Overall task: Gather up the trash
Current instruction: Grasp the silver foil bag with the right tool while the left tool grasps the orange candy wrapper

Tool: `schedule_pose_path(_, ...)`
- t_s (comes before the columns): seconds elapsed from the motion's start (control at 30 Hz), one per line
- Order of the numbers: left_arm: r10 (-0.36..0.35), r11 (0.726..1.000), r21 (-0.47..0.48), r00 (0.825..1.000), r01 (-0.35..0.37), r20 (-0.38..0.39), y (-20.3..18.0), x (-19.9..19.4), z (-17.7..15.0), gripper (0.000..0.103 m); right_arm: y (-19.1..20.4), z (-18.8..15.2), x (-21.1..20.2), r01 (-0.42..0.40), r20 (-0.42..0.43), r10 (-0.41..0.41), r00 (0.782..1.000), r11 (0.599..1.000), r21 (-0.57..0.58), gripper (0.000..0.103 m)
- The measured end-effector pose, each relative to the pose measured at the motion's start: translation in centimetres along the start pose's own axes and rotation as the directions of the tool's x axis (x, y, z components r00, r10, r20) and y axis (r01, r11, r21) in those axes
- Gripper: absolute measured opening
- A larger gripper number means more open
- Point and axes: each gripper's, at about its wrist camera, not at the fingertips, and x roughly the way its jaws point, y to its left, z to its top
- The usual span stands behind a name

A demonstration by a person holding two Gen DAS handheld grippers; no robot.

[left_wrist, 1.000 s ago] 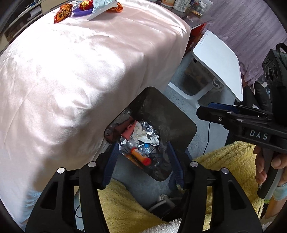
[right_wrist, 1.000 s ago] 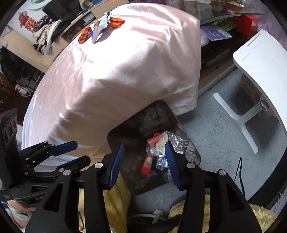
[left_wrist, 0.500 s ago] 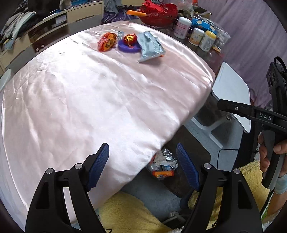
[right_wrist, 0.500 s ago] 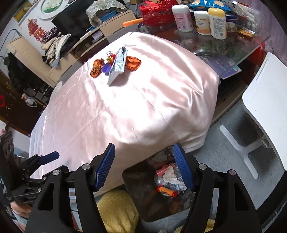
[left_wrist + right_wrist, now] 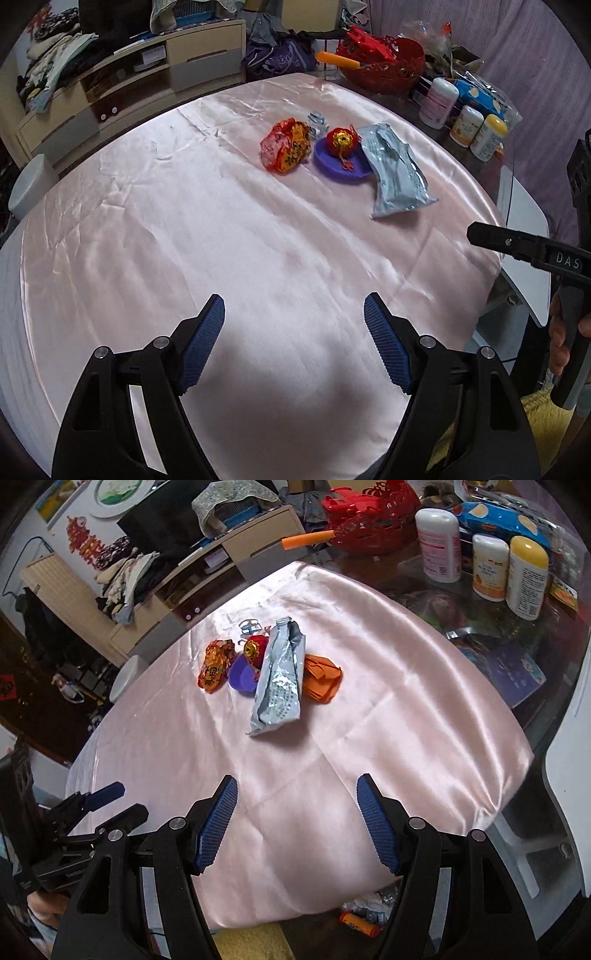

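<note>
A pink satin cloth covers the table [image 5: 229, 236]. At its far side lie a silver-blue foil packet [image 5: 395, 171], an orange-red wrapper [image 5: 286, 147], a purple dish [image 5: 341, 164] holding a red-and-gold ornament [image 5: 342, 140], and a small clear wrapper [image 5: 317, 122]. The right wrist view shows the packet [image 5: 282, 675], the wrapper [image 5: 216, 664], the dish [image 5: 242, 675] and an orange crumpled wrapper [image 5: 321, 677]. My left gripper [image 5: 293, 347] is open and empty over the near cloth. My right gripper [image 5: 297, 819] is open and empty; it also shows in the left wrist view [image 5: 517, 247].
A bin with trash [image 5: 364, 915] shows below the table's near edge. Bottles [image 5: 487, 565] and a red basket [image 5: 384, 66] stand on the glass table beyond the cloth. A white side table [image 5: 524, 236] is to the right, a low cabinet [image 5: 129, 85] behind.
Both grippers have lifted from over the trash bin and now face the tabletop. Their jaws have spread wider. The trash items on the cloth have come into fuller view.
</note>
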Motion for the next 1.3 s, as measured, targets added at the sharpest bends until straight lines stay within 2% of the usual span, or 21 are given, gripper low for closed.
schedule_pose_path(0.17,0.016,1.000,0.016,0.999,-0.017,0.037,1.3,1.4,3.4,0.074,0.9,1.7,3.0,-0.030,-0.021,0.030,0.999,0.999,0.011,0.068)
schedule_pose_path(0.3,0.023,0.999,0.027,0.999,-0.024,0.039,2.0,4.1,6.0,0.074,1.1,2.6,5.4,-0.039,-0.038,0.040,0.998,0.999,0.030,0.068)
schedule_pose_path(0.53,-0.022,1.000,0.001,0.999,0.022,0.045,2.9,8.1,10.2,0.073,1.3,4.1,6.7,-0.032,-0.013,0.032,0.999,0.999,0.026,0.068)
schedule_pose_path(0.73,-0.038,0.999,0.005,0.998,0.038,0.049,2.5,10.5,13.0,0.073,0.9,4.4,6.9,-0.025,0.002,0.025,1.000,0.999,0.023,0.056)
schedule_pose_path(0.77,-0.040,0.999,0.008,0.998,0.040,0.047,2.3,11.0,13.3,0.073,0.8,4.5,6.9,-0.024,0.003,0.024,1.000,0.999,0.027,0.051)
schedule_pose_path(0.8,-0.042,0.999,0.011,0.998,0.042,0.042,2.2,11.4,13.5,0.072,0.6,4.5,6.9,-0.019,0.004,0.019,1.000,0.999,0.030,0.048)
schedule_pose_path(0.83,-0.046,0.999,0.015,0.998,0.045,0.035,2.0,11.8,13.7,0.067,0.5,4.5,6.9,-0.016,0.008,0.015,1.000,0.999,0.031,0.042)
schedule_pose_path(0.87,-0.055,0.998,0.016,0.998,0.055,0.024,1.9,12.1,13.8,0.054,0.3,4.5,6.8,-0.015,0.009,0.015,1.000,0.999,0.028,0.042)
schedule_pose_path(0.9,-0.071,0.997,0.014,0.997,0.071,0.012,1.9,12.4,13.8,0.049,0.3,4.4,6.8,-0.014,0.010,0.014,1.000,1.000,0.023,0.042)
schedule_pose_path(1.1,-0.074,0.997,0.022,0.997,0.073,0.016,1.4,11.4,12.8,0.043,1.0,3.3,6.0,-0.017,0.001,0.017,1.000,1.000,-0.012,0.038)
schedule_pose_path(1.3,-0.050,0.999,0.021,0.999,0.050,0.001,1.0,8.8,9.5,0.042,2.2,1.5,4.3,-0.024,-0.013,0.023,1.000,0.999,-0.045,0.036)
